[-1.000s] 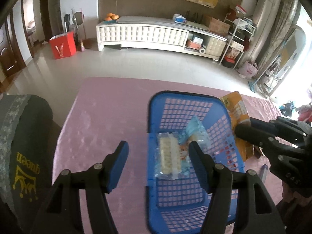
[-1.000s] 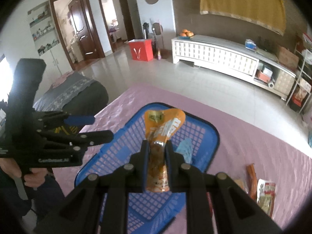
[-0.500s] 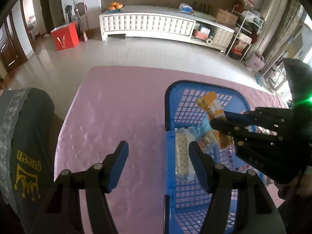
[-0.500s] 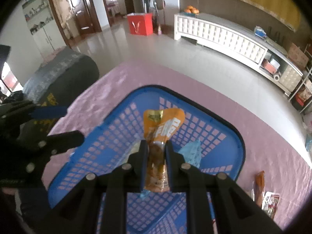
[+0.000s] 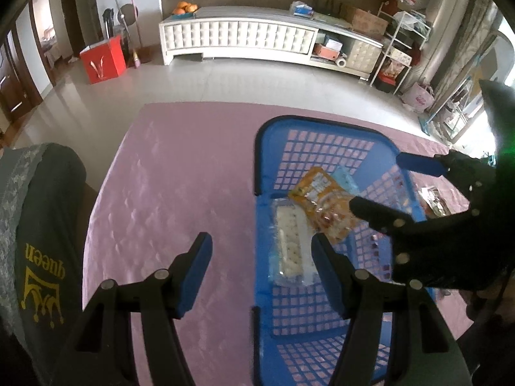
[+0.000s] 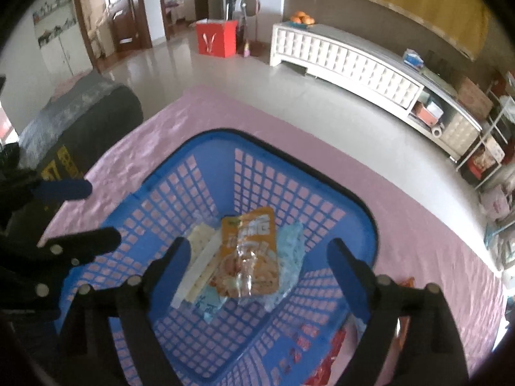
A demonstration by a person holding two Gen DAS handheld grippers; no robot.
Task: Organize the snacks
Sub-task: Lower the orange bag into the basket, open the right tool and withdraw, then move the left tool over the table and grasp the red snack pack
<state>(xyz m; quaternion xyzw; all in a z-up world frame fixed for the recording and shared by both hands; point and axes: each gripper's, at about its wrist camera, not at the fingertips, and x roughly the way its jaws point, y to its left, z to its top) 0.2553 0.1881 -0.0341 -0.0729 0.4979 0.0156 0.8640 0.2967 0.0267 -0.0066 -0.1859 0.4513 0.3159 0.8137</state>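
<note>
Tongs of the left hand (image 5: 260, 276) were seen wide apart in the left wrist view, and nothing was held between them. They were held over the pink tabletop (image 5: 180, 173), with one finger above the cloth and the other above the near left part of the blue basket (image 5: 322, 128). Inside the basket, an orange snack pouch (image 5: 325, 206) was lying partly over a clear pack of white biscuits (image 5: 291, 247) and beside a pale blue packet (image 5: 346, 178). The right tongs (image 5: 383, 186) were seen from the side, spread open, with the pouch just below the nearer finger and not gripped. A risk was judged here: if the right tongs were lifted carelessly, the pouch corner could be caught and dragged out again. The left finger was also near the basket wall, so the basket could be pushed across the smooth cloth.

From the right wrist view, the right tongs (image 6: 260, 265) were shown fully open and empty, over the middle of the basket (image 6: 289, 148). The orange snack pouch (image 6: 249, 254) was lying between the two fingers but lower, on the basket floor, partly on the biscuit pack (image 6: 196, 263) and the pale blue packet (image 6: 289, 241). More red and orange wrappers (image 6: 407, 284) were left on the tabletop outside the basket, on the right. It was judged that these thin packets could slip from a poor grip. The left tongs (image 6: 83, 217) were visible at the left edge, also open.
</note>
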